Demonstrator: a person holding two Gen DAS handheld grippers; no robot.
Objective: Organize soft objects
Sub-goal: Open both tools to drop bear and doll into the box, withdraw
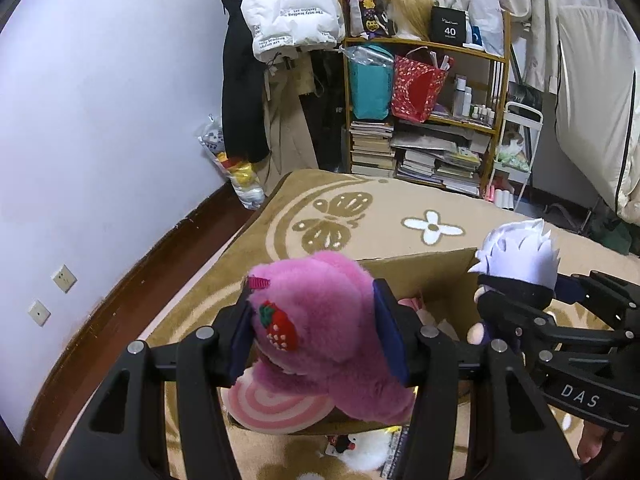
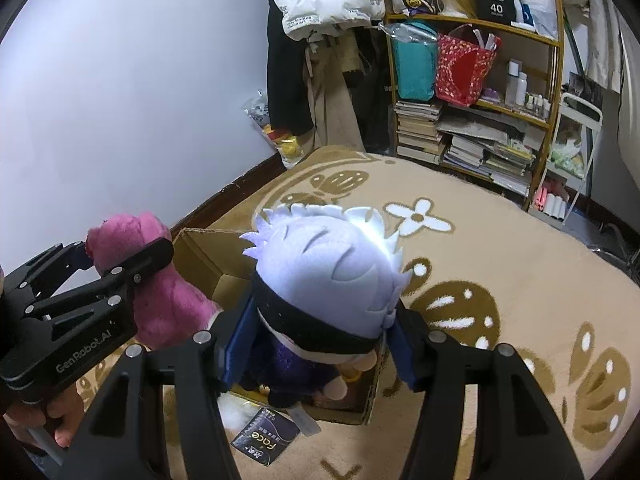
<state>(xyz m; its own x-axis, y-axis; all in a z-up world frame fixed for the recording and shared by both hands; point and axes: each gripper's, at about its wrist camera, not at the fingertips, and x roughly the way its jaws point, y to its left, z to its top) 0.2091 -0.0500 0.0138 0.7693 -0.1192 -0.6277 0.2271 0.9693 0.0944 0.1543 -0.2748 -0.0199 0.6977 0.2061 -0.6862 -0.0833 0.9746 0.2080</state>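
We hold both toys over the box [image 1: 420,276]: our left gripper [image 1: 316,332] pinches the pink plush [image 1: 320,320], our right gripper [image 2: 316,340] pinches the white-haired doll [image 2: 328,272]. Neither is dropped in yet; a white toy [image 1: 368,452] remains on the rug [image 2: 500,248].

The cardboard box [image 1: 420,276] stands open at the top in the frame's middle, but the pink plush [image 1: 320,320] and the white-haired doll [image 2: 324,280] hang over it. The carpet [image 2: 500,248] at right lies free; the bookshelf [image 1: 424,112] closes the upper frame.
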